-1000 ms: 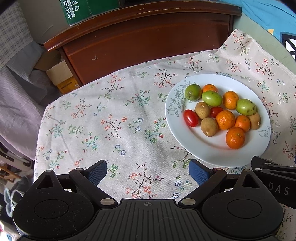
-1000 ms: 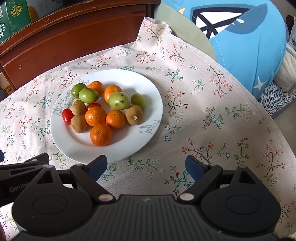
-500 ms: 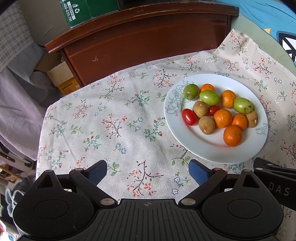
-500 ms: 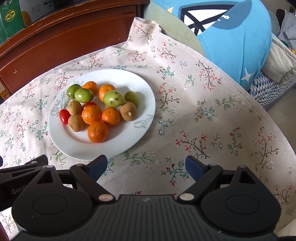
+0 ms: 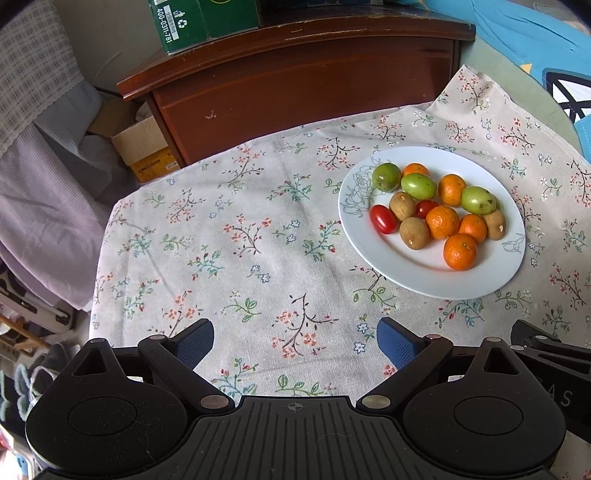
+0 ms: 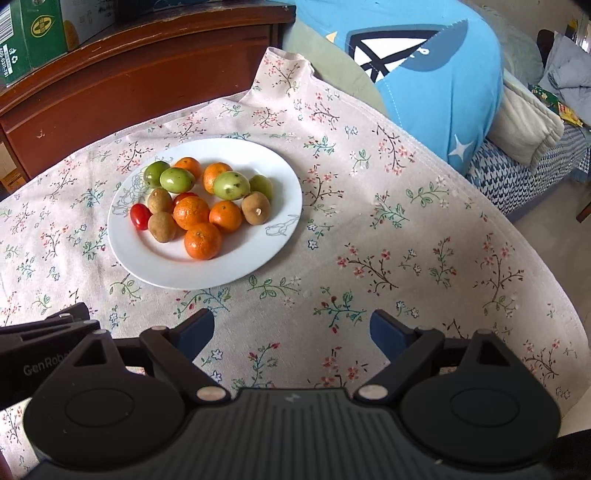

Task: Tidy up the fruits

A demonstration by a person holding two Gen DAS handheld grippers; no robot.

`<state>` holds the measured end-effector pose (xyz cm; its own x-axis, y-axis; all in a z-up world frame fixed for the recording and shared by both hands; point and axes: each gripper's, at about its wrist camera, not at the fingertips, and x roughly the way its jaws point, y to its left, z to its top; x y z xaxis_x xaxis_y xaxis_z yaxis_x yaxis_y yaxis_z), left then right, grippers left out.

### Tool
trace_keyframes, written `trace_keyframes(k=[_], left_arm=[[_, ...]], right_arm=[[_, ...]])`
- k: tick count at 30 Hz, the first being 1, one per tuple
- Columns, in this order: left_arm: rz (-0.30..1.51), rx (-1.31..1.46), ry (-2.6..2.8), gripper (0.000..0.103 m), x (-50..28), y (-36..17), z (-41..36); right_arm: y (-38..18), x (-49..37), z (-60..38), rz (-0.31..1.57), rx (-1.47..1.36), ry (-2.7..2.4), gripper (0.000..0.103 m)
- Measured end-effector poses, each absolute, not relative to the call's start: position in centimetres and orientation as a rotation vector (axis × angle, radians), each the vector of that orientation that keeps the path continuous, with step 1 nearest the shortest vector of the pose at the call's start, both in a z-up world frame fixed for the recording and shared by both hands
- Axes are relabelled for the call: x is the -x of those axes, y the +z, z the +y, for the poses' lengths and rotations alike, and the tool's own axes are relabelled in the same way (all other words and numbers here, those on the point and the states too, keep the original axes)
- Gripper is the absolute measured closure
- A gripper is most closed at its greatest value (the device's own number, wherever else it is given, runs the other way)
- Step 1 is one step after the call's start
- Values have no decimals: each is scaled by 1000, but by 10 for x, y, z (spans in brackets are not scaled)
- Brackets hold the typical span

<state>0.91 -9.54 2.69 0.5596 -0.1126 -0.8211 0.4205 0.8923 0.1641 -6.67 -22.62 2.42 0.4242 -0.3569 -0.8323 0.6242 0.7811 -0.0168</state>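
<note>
A white plate (image 5: 413, 273) stands on the flowered tablecloth (image 5: 236, 236) and holds mixed fruit: several oranges (image 5: 460, 252), green fruits (image 5: 418, 186), brown fruits (image 5: 413, 233) and red cherry tomatoes (image 5: 383, 219). In the right wrist view the plate (image 6: 236, 271) lies ahead and to the left, with an orange (image 6: 202, 240) nearest. My left gripper (image 5: 295, 341) is open and empty, above the cloth, short of the plate and to its left. My right gripper (image 6: 291, 332) is open and empty, short of the plate and to its right.
A dark wooden cabinet (image 5: 295, 74) stands behind the table with a green box (image 5: 192, 18) on top. A cardboard box (image 5: 144, 147) and purple cloth (image 5: 37, 206) lie at the left. A blue cushion (image 6: 436, 74) and bedding sit at the right past the table edge.
Both grippers have drawn back and up a little from the plate, so it looks smaller and farther. The right view has swung to the right. Both stay open.
</note>
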Motion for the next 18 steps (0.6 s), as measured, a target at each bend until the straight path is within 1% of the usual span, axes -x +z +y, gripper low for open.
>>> trace_keyframes(k=[7,11,16,18], left_arm=[[925,-339,-294,7,7,28,-71],[958,-316,-279,7,7,22,-56],[963,-310,-252,7,5,18,-44],[951,-310,-234,7,4,18,-41]], right_arm=[[25,82,-206,937,-316,-610,12],[14,85,-191,945,-258,-573,9],[1,84,-186,993,-299,-462,9],[0,82,-185,981,-296,-402,8]])
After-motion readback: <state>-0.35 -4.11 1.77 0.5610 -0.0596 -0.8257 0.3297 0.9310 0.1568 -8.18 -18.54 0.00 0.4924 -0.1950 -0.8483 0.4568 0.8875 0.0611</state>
